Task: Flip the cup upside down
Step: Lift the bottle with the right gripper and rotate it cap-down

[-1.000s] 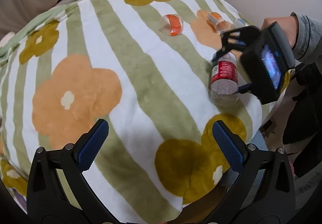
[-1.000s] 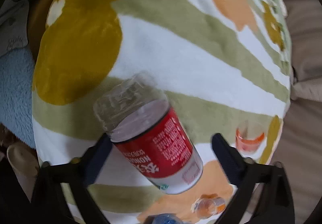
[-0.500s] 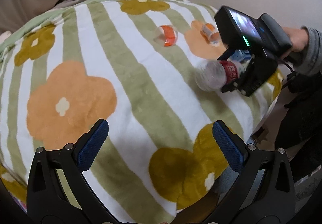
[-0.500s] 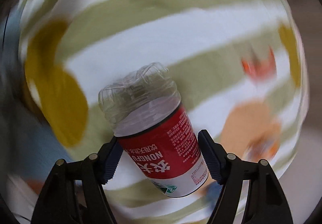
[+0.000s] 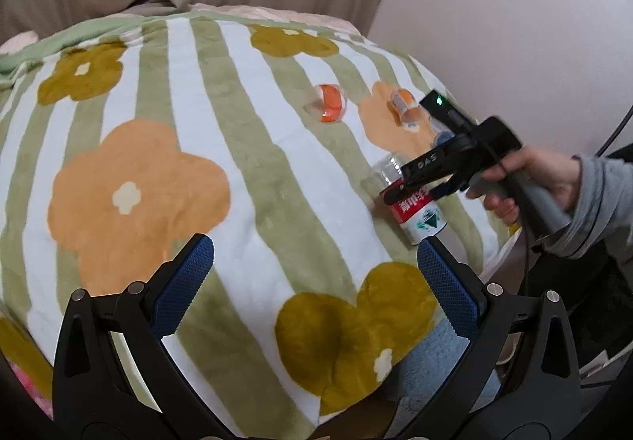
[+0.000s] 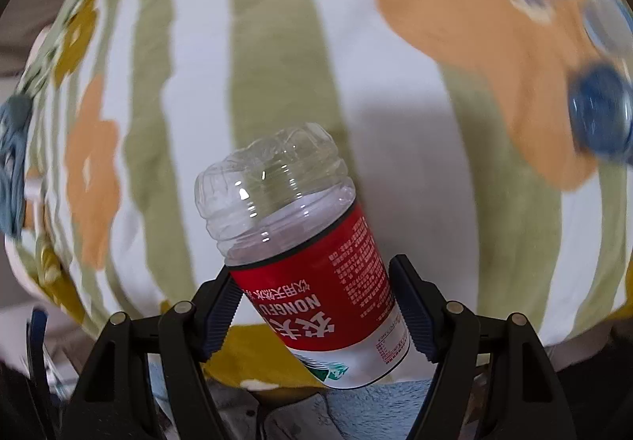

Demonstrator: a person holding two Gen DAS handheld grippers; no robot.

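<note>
The cup is the cut-off lower part of a clear plastic bottle with a red and white label. My right gripper is shut on its labelled middle. The cup is tilted, its clear ribbed closed end pointing up and away and its open end toward the camera. In the left wrist view the cup sits in the right gripper just above the right side of the flowered blanket. My left gripper is open and empty over the blanket's near edge.
A clear cup with an orange band lies farther back on the blanket. A small orange-banded cup and a blue-tinted one lie near the right edge. A beige curtain and a white wall stand behind.
My right gripper has turned over with the cup in it, so the closed end has swung from bottom to top, and it has come lower toward the blanket. The left gripper has barely moved.
</note>
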